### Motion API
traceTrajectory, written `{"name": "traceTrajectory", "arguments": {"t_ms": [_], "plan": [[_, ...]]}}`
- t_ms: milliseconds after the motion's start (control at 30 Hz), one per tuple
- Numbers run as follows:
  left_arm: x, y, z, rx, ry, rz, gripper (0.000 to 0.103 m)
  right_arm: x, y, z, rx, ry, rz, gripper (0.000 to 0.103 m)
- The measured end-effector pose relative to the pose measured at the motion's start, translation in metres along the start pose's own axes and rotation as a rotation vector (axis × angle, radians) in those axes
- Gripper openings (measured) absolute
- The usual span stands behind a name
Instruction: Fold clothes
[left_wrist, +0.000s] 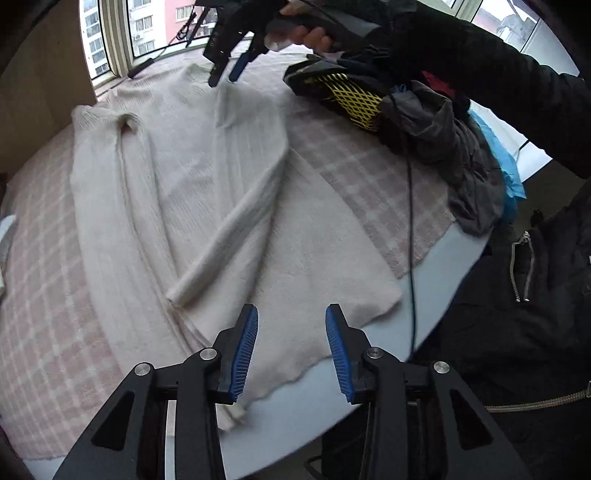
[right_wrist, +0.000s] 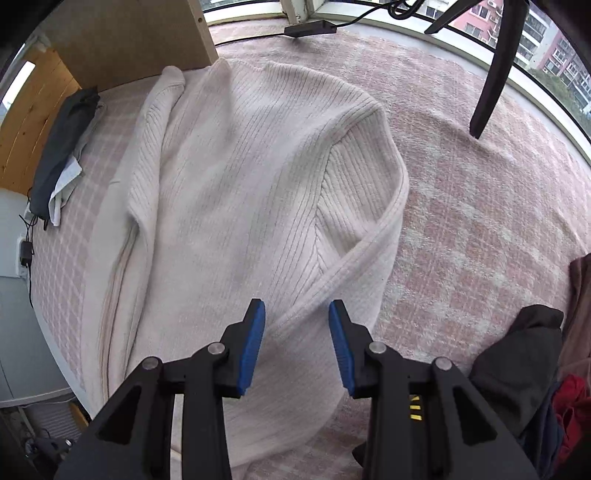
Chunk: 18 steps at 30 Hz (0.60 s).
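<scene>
Your left gripper (left_wrist: 291, 347) hangs with its blue pads spread wide and nothing between them, over the near hem of the cream ribbed sweater (left_wrist: 177, 192). Your right gripper (right_wrist: 296, 343) is likewise wide apart and empty, poised above the sweater's (right_wrist: 240, 192) folded-in sleeve (right_wrist: 354, 254), which crosses the body diagonally. From the left wrist view you can see the right gripper (left_wrist: 229, 70) held in your hand (left_wrist: 314, 37) over the far end of the garment, near the collar. The sweater lies flat on a pink checked blanket (left_wrist: 48, 332) covering the table, with one sleeve (left_wrist: 229, 236) folded across its front. A heap of dark clothes (left_wrist: 443, 136) sits at the table's right edge, beside a black-and-yellow mesh item (left_wrist: 354, 96). A dark folded cloth (right_wrist: 62, 155) rests at the blanket's far left side.
</scene>
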<state>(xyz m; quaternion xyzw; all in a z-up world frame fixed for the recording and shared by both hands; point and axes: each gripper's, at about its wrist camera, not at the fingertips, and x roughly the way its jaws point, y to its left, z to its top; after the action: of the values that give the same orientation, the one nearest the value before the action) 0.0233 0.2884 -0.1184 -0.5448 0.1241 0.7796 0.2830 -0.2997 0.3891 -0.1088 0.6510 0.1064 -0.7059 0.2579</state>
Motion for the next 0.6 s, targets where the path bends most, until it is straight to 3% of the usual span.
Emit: {"name": "traceTrajectory", "arguments": {"t_ms": [100,200,233,300,400,433,533,567,600], "plan": [[0.025,0.027,0.023,0.029,0.034,0.107,0.036,-0.001,-0.001,-0.003,0.000,-0.004,0.007,0.036],[0.052,0.038,0.032,0.067,0.092,0.102,0.034,-0.002,-0.002,-0.005,0.000,-0.008,0.014,0.036],[0.058,0.038,0.032,0.076,0.108,0.090,0.032,-0.002,-0.006,-0.006,0.012,-0.010,0.018,0.036],[0.060,0.038,0.031,0.065,0.111,0.049,0.006,-0.002,-0.014,-0.007,0.038,-0.014,0.026,0.036],[0.042,0.030,0.028,-0.005,0.108,-0.022,0.005,-0.007,-0.024,-0.005,0.066,-0.030,0.037,0.036],[0.032,0.021,0.026,-0.020,0.105,-0.084,0.005,-0.010,-0.027,-0.003,0.069,-0.038,0.032,0.036],[0.006,-0.013,0.017,0.028,0.068,-0.239,0.021,-0.016,-0.029,0.007,0.074,-0.055,0.025,0.036],[-0.002,-0.022,0.014,0.047,0.054,-0.264,0.035,-0.017,-0.028,0.010,0.072,-0.056,0.021,0.036],[-0.005,-0.026,0.014,0.056,0.034,-0.224,0.044,-0.018,-0.028,0.014,0.070,-0.058,0.016,0.037]]}}
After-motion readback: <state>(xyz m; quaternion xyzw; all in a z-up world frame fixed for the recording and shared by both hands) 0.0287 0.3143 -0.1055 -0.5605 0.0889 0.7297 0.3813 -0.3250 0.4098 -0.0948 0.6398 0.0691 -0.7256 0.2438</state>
